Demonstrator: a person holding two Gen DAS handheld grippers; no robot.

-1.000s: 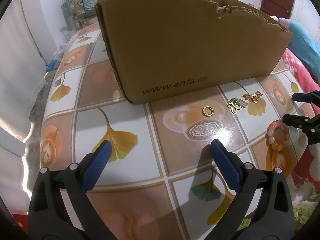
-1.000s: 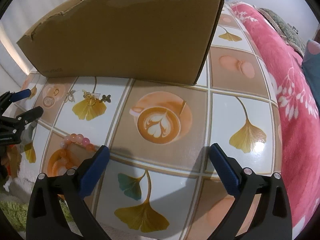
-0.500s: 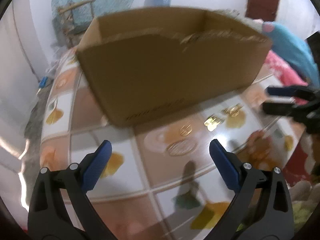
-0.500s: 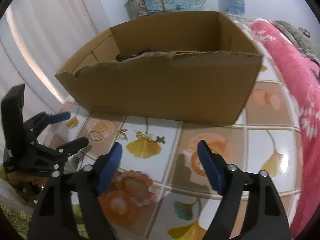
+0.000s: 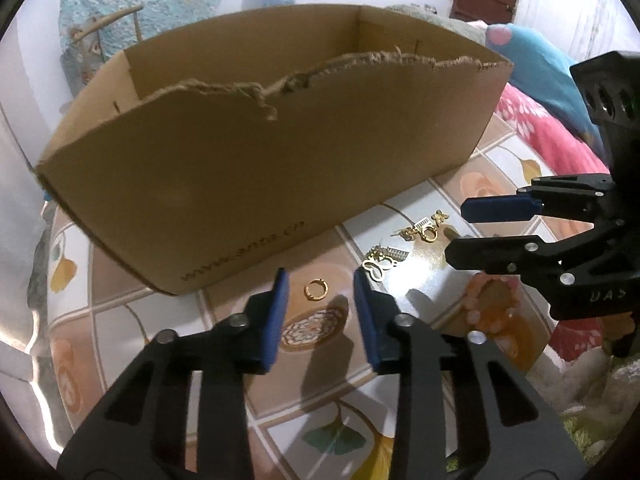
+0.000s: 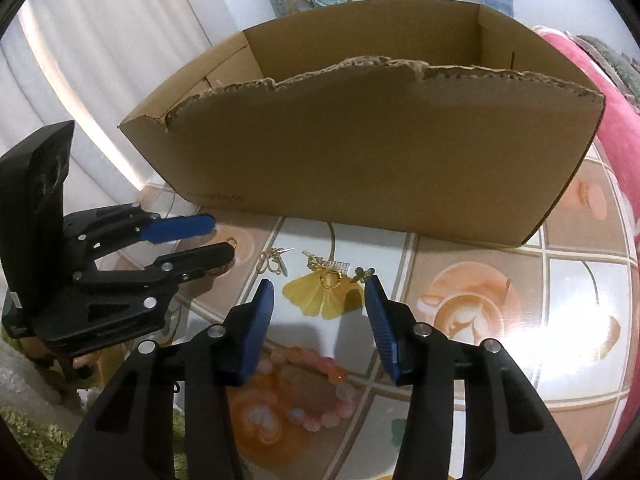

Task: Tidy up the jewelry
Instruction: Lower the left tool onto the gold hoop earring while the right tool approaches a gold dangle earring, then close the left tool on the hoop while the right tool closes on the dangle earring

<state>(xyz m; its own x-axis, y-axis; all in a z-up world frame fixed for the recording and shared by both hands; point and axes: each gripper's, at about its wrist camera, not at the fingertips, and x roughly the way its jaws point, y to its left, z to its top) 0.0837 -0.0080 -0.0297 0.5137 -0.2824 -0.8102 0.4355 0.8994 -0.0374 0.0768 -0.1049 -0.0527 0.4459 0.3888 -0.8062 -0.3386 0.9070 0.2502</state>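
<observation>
Small gold jewelry lies on the patterned table in front of a cardboard box [image 5: 272, 148]. A gold ring [image 5: 316, 291] lies between the tips of my left gripper [image 5: 320, 312], which is open and above the table. A gold butterfly piece [image 5: 378, 266] and a cluster of gold earrings [image 5: 424, 230] lie to its right. My right gripper [image 6: 320, 312] is open above a pink bead bracelet [image 6: 316, 384], with the earring cluster [image 6: 330, 276] just beyond its tips. Each gripper shows in the other's view, the right [image 5: 472, 232] and the left [image 6: 218, 240].
The open box [image 6: 380, 160] has a torn front edge and stands behind the jewelry. A pink blanket [image 6: 616, 120] lies along the table's right side. A green rug [image 5: 600, 432] is beyond the near table edge. A chair and water bottle stand behind.
Both grippers have risen and drawn toward the jewelry, and their jaws have narrowed from wide open. The box's inside now shows over its torn edge.
</observation>
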